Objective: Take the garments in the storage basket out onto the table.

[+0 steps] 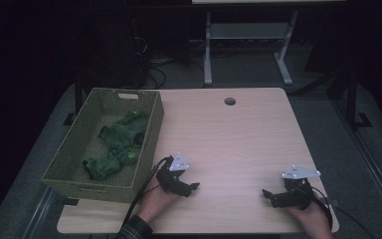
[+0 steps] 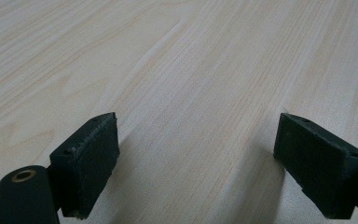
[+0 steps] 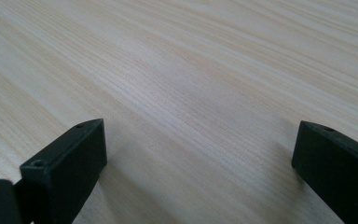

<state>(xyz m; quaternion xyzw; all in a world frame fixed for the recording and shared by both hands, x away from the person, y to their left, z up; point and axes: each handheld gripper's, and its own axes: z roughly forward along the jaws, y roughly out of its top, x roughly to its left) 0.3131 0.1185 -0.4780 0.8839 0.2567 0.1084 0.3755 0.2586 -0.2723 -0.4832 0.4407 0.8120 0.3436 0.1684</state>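
Both hand-held grippers rest low over the bare counter [image 1: 238, 129] at its near edge. The left hand-held gripper [image 1: 195, 186] sits just beside the basket [image 1: 151, 144], the right hand-held gripper [image 1: 266, 193] well apart from it toward the other side. In each gripper view the jaws stand wide apart with nothing but wood grain between them, so neither has hold of anything.

The nearest things are the green cloths [image 1: 117, 147], lying crumpled inside the basket, toward its middle and near end. They look soft, light and limp: likely to sag and trail when lifted, not slippery, not fragile. A pinch on a raised fold or bunched ridge near a cloth's middle should hold best, since a flat edge might slide out of the pads. The woven basket wall is high, so the reach probably has to come in from above
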